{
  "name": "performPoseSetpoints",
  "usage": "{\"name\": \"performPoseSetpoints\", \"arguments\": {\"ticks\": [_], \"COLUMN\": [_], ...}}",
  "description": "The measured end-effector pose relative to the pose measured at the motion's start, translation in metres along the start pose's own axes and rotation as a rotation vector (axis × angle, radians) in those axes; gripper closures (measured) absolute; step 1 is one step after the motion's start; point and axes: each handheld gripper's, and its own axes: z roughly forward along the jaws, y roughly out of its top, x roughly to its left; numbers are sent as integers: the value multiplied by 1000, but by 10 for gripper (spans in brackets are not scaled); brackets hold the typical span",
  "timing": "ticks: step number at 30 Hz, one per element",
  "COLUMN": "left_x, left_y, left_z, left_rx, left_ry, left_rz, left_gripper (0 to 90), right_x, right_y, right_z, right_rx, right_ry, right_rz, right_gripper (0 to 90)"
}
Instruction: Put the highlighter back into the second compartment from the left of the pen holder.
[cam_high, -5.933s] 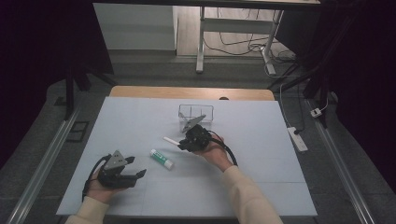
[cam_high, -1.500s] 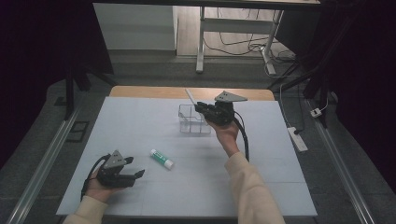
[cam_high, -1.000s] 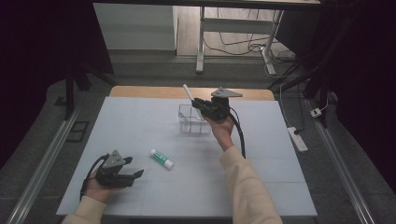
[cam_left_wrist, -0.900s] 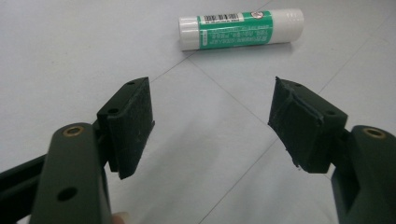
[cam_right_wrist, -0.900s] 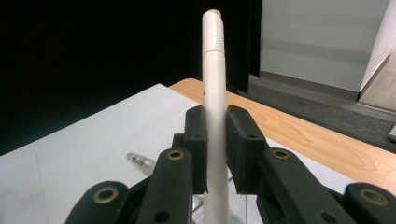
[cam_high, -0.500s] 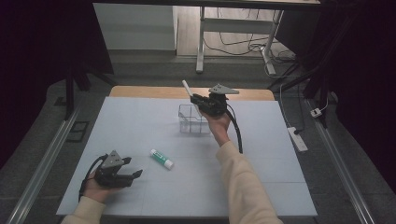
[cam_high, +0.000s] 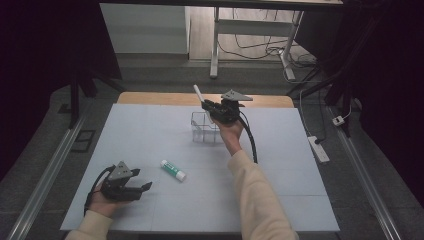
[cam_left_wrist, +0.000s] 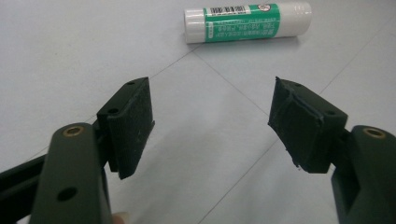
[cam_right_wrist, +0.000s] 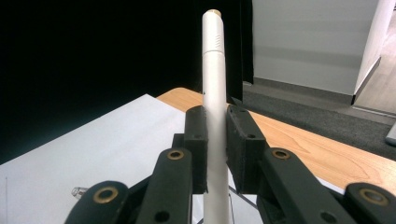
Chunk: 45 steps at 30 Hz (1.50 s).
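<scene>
A: The jaws of the right gripper are clenched on a white pen; in the right gripper view both black pads press its barrel from either side, and the pen runs straight up between them to a small tan tip.

B: And where is that pen over the table?

A: In the high view the right gripper is held up above the far part of the table, just over the clear plastic box, with the white pen slanting up and to the left out of it. The pen's lower end is hidden by the gripper, so I can't tell whether it reaches into the box.

B: The other hand?

A: The left gripper rests low at the near left of the white table top. In the left gripper view its jaws stand released, wide apart, with bare table between them.

B: Anything near it?

A: A green-and-white glue stick lies on its side just beyond the open pads; in the high view the glue stick sits between the two hands, nearer the left one and touching neither gripper.
</scene>
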Motion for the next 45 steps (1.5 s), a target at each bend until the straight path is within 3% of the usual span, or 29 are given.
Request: {"name": "performPoseSetpoints", "arguments": {"ticks": [16, 21, 25, 29, 38, 45], "left_x": [-1, -1, -1, -2, -3, -3], "left_y": [0, 0, 0, 0, 1, 1], "left_z": [-1, -1, -2, -1, -1, 0], "left_rx": [1, 1, -2, 0, 3, 6], "left_ry": [0, 1, 3, 3, 5, 6], "left_rz": [5, 5, 6, 11, 12, 16], "left_gripper": [300, 300, 299, 299, 299, 299], "right_x": [1, 2, 4, 2, 0, 1], "right_y": [-7, -10, -14, -13, -13, -15], "right_z": [3, 2, 0, -9, -22, -36], "right_rx": [11, 21, 45, 18, 36, 58], "right_ry": [-7, -35, -77, -91, -50, -33], "right_rz": [-9, -19, -25, -14, 2, -13], "right_gripper": [778, 770, 518, 474, 494, 513]}}
